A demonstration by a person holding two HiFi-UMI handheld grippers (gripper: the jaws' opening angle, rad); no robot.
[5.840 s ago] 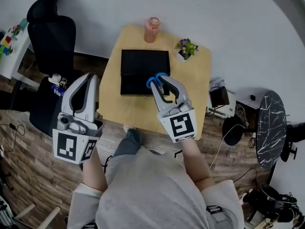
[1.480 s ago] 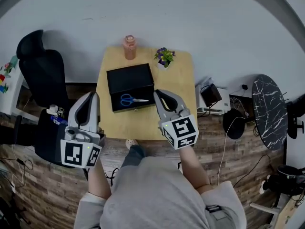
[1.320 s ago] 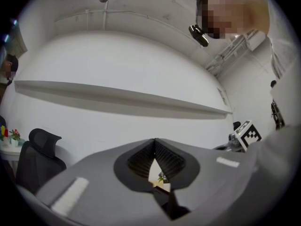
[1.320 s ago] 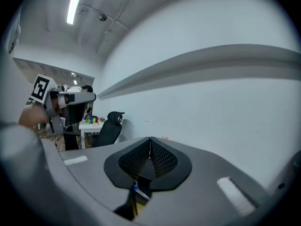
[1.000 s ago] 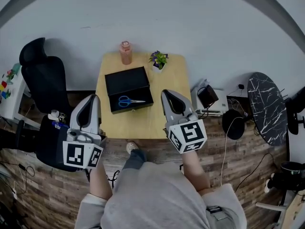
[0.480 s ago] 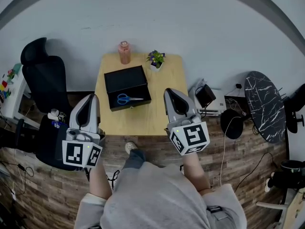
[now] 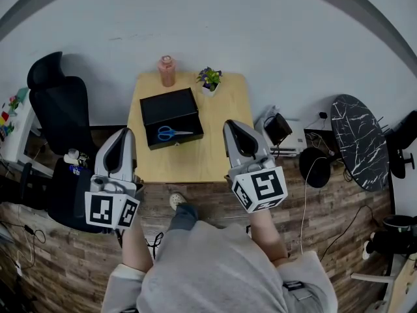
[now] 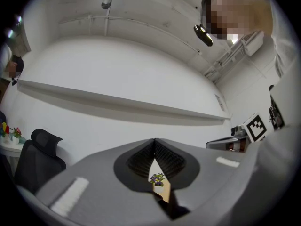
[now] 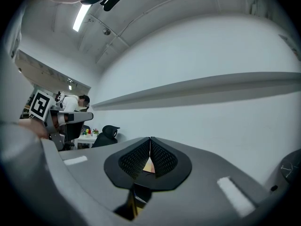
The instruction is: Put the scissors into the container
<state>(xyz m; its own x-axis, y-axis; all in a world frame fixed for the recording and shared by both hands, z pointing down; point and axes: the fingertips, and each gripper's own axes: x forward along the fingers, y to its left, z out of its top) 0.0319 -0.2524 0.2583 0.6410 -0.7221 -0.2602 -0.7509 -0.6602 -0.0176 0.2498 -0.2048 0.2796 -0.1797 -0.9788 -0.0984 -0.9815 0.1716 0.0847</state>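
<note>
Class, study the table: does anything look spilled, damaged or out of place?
Nothing stands out. The scissors lie flat inside the black container, and the bottle and potted plant stand upright at the table's far edge.

No text is legible; the left gripper (image 7: 122, 133) and right gripper (image 7: 230, 124) carry only patterned square markers (image 7: 104, 208).
</note>
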